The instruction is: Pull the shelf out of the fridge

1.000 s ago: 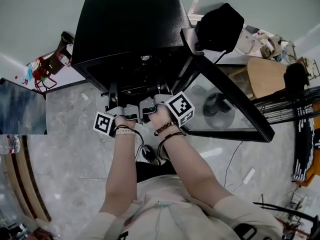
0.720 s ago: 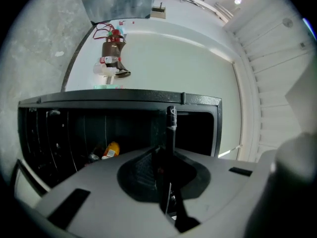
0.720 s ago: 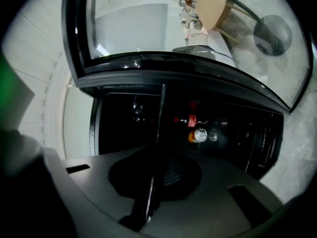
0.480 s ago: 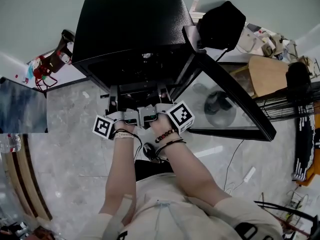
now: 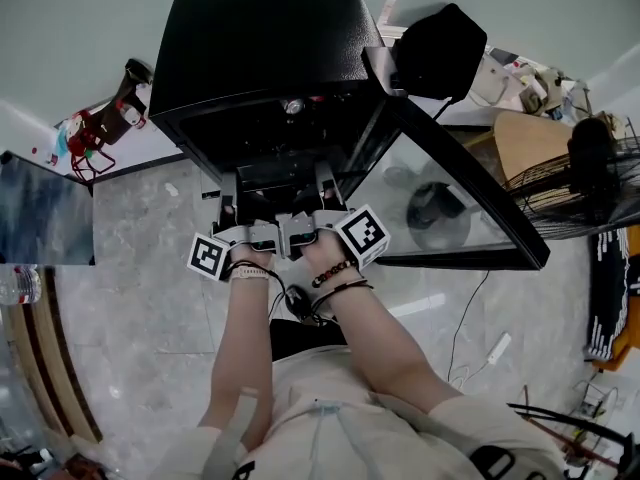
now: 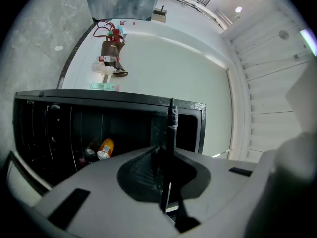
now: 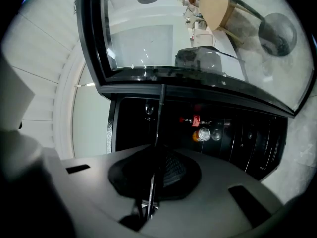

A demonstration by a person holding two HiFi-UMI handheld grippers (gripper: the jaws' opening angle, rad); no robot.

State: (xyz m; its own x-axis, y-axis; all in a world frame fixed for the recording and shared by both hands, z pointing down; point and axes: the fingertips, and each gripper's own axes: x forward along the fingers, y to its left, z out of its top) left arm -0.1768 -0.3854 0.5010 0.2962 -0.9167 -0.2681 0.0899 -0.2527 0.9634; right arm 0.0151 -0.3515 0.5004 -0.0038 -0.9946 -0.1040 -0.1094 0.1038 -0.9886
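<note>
A black fridge (image 5: pixel 260 48) stands with its glass door (image 5: pixel 440 198) swung open to the right. A thin dark shelf (image 5: pixel 280 176) sticks out of the fridge's open front. My left gripper (image 5: pixel 228 206) is shut on the shelf's front edge at the left, and my right gripper (image 5: pixel 325 190) is shut on it at the right. In the left gripper view the shelf (image 6: pixel 171 123) shows edge-on as a thin line running into my left gripper (image 6: pixel 168 148). The right gripper view shows the shelf (image 7: pixel 159 113) the same way in my right gripper (image 7: pixel 156 152).
Cans and bottles (image 7: pixel 202 133) lie deep inside the fridge, and an orange-labelled bottle (image 6: pixel 105 148) shows at the left. A black bulky object (image 5: pixel 440 53) sits by the fridge's top right corner. A wooden table (image 5: pixel 535 153) and cables (image 5: pixel 470 318) are to the right.
Both grippers have come a little toward the person, away from the fridge, and the shelf has come out with them. Both stay shut on its edge.
</note>
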